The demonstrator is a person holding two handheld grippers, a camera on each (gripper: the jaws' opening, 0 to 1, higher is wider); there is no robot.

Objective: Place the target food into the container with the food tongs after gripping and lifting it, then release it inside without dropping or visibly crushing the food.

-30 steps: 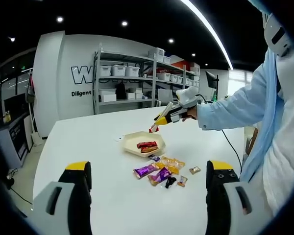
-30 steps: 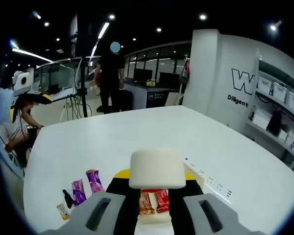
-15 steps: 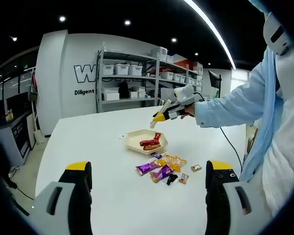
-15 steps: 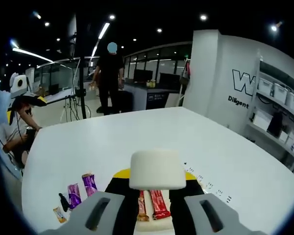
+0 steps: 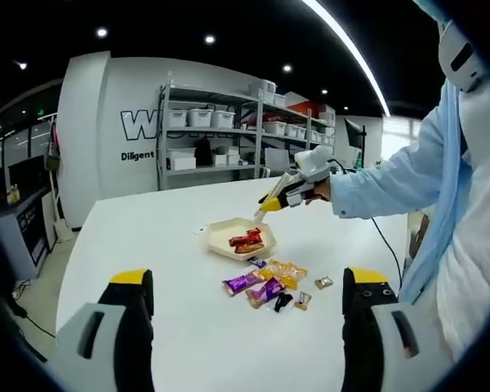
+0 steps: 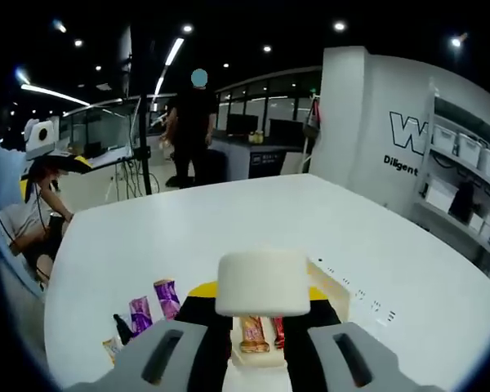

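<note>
My left tool (image 5: 247, 327) hung open and empty over the white bench (image 5: 180, 327). My right tool (image 5: 271, 202) hovered above the shallow beige tray (image 5: 219, 238); I could not tell whether its tongs gripped anything. Two red-wrapped snack bars (image 5: 247, 239) already lay in that tray. Purple and orange wrapped snacks (image 5: 265, 282) waited just beside it, so I judged the task partly done.
</note>
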